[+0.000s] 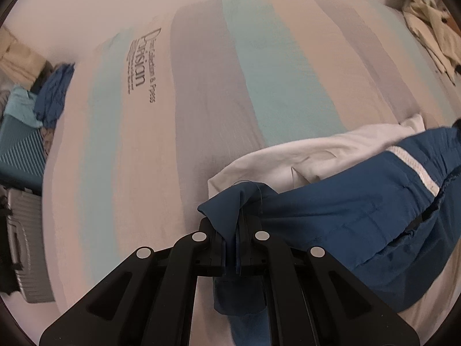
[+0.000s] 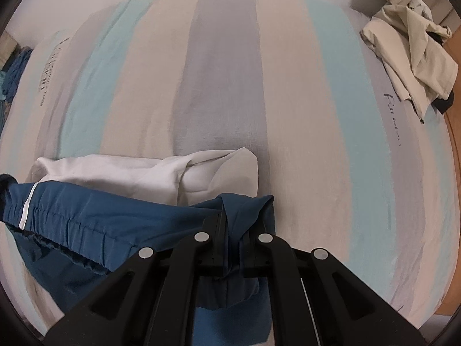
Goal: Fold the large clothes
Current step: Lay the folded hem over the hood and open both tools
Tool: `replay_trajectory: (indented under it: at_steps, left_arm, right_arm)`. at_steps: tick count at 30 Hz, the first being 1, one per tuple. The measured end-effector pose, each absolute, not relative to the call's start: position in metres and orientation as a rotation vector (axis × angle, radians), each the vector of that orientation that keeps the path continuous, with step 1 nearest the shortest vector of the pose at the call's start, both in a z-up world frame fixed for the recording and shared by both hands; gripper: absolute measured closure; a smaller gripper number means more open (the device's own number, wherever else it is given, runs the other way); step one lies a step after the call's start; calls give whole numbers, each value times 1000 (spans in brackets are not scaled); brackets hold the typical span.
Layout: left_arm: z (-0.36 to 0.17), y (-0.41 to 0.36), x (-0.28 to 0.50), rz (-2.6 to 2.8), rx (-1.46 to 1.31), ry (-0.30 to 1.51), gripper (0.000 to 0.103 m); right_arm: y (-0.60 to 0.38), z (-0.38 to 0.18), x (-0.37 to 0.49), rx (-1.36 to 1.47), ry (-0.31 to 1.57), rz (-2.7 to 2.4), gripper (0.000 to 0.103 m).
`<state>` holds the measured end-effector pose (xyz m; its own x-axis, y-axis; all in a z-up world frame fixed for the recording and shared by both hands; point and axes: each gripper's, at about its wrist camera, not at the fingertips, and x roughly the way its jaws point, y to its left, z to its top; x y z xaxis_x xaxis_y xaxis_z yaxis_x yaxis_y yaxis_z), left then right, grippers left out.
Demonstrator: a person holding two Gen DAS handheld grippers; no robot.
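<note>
Both tongs are clamping down on the blue garment (image 1: pixel 360 201): left gripper (image 1: pixel 232 225) is pinching one corner, right gripper (image 2: pixel 233 227) the other. It's hanging over the striped bedspread (image 2: pixel 224 86), probably touching the white garment (image 2: pixel 129 176) behind it.

Left black two-finger gripper (image 1: pixel 232 225) is clamped on a bunched corner of the dark blue white-striped fabric garment (image 1: pixel 360 216), which trails off toward 3 o'clock over a white cloth (image 1: pixel 311 155) on the pastel-striped bedsheet (image 1: pixel 178 132).
</note>
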<state>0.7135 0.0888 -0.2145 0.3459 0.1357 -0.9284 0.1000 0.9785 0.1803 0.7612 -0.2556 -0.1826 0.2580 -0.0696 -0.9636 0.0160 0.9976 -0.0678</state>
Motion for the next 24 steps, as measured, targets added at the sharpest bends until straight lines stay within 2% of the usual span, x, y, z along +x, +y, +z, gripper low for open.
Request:
replay_trajectory:
  at_steps: [24]
  left_arm:
    - [-302, 95, 771, 43, 181, 1260, 99]
  right_arm:
    - [-246, -276, 809, -87, 1381, -126, 100]
